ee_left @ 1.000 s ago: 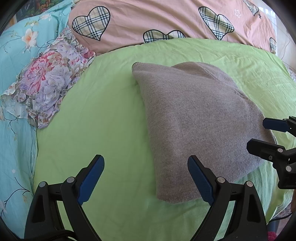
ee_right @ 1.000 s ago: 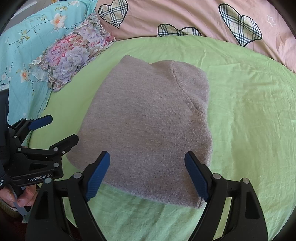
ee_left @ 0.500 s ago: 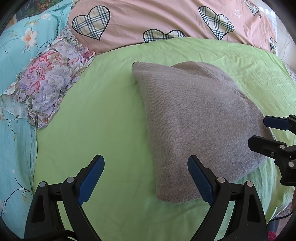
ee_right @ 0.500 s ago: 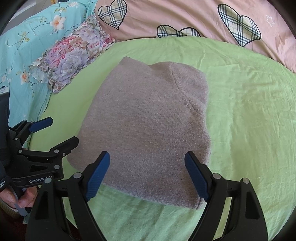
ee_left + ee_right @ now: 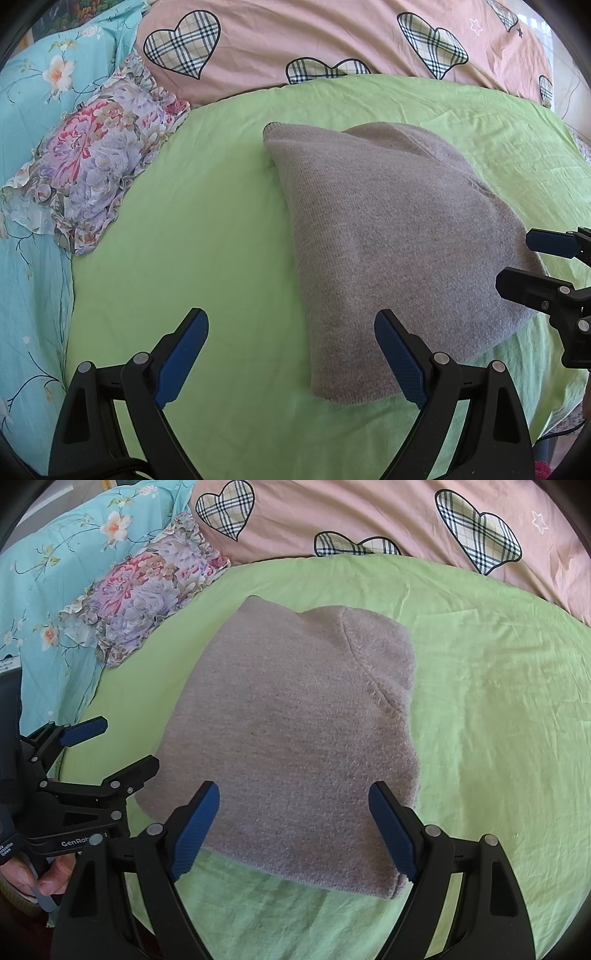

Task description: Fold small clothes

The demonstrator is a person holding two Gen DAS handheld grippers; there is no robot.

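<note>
A grey knitted garment (image 5: pixel 399 236) lies folded into a compact block on the green sheet (image 5: pixel 207 236). In the right wrist view the same grey garment (image 5: pixel 291 738) fills the middle. My left gripper (image 5: pixel 291 354) is open, held near the garment's near left corner, nothing between its fingers. My right gripper (image 5: pixel 295 823) is open too, hovering over the garment's near edge without gripping it. The right gripper (image 5: pixel 532 258) shows at the right edge of the left wrist view; the left gripper (image 5: pixel 118 746) shows at the left of the right wrist view.
A floral ruffled pillow (image 5: pixel 92 173) lies at the left on a turquoise flowered cover (image 5: pixel 33 103). A pink quilt with plaid hearts (image 5: pixel 332 40) runs along the back. A hand (image 5: pixel 48 875) holds the left gripper's handle.
Both grippers have stayed open and almost still. The right gripper has drifted slightly back and down relative to the garment, which has not moved.
</note>
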